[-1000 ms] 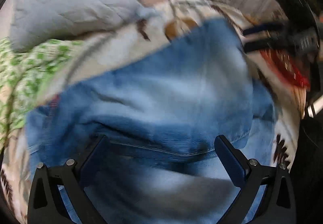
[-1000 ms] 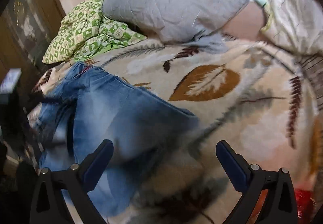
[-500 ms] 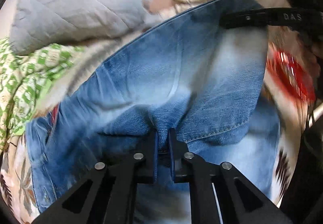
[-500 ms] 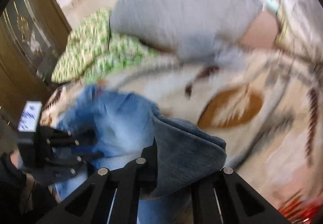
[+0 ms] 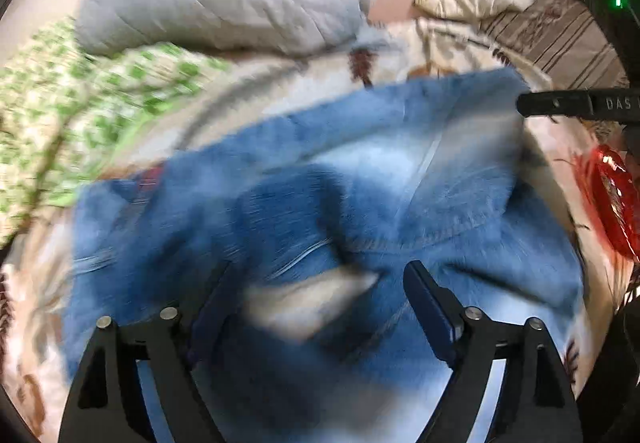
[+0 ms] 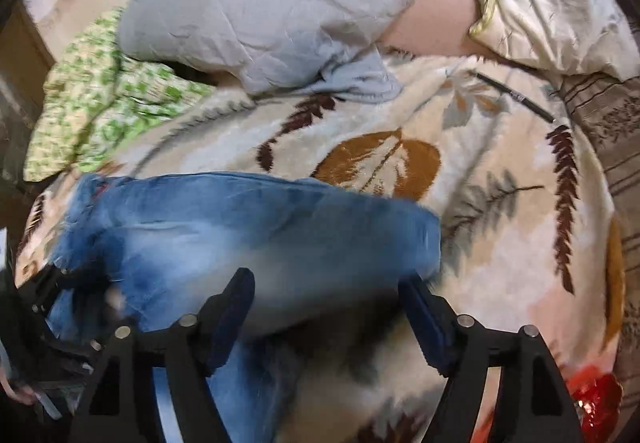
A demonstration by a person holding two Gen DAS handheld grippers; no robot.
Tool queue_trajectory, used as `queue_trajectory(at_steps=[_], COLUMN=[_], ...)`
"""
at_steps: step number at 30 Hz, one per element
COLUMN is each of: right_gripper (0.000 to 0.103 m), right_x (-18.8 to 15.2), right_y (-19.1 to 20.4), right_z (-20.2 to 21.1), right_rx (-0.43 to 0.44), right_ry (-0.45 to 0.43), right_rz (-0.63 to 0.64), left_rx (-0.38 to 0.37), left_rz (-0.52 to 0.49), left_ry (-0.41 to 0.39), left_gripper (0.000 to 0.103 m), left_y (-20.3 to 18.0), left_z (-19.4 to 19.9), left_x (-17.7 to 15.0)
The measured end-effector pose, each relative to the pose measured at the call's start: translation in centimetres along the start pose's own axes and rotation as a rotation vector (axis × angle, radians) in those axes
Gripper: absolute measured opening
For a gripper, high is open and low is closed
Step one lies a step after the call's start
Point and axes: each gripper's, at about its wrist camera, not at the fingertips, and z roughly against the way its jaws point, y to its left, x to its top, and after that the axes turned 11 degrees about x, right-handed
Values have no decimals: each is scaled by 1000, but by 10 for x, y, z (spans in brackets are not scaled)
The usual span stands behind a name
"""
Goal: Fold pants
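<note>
Blue jeans lie folded over on a leaf-patterned blanket; they also show in the right wrist view. My left gripper is open just above the denim, holding nothing. My right gripper is open over the jeans' folded right edge, holding nothing. The right gripper's finger shows at the right of the left wrist view, by the fold's far corner. The left gripper shows at the lower left of the right wrist view. The image is motion-blurred.
A grey quilted pillow and a green patterned cloth lie at the back left. A cream cushion lies at the back right. A black pen-like stick rests on the blanket. A red shiny object lies at the right.
Both grippers were shut on the jeans half a second ago and have now opened and let go. The lifted denim has dropped flat onto the lower layer.
</note>
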Motion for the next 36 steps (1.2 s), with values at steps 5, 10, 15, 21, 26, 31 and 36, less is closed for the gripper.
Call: queue_trajectory(at_steps=[5,10,15,21,26,31,36], right_gripper=[82,85,85,84,23,9,9], right_x=[-35,-81,-129,-167,-163,-163,-182], right_y=[53,129,203,232,235,274,325], right_z=[46,53,24,-38,-52,-37,-48], right_rx=[134,318,436,359,352,469,464], right_ry=[-43,8,124,251,201,186,204], right_rz=[134,268,393,418,345,401,499], left_rx=[72,126,33,-18,-52,5,48], left_rz=[22,133,236,216,154,169,236], left_ry=[-32,38,116,251,188,160,169], left_gripper=[96,96,96,96,17,13,11], left_y=[54,116,141,128,130,160,202], left_z=[45,62,52,2,15,35,51], left_x=[-45,-111,-159,-174,-160,-164,-189])
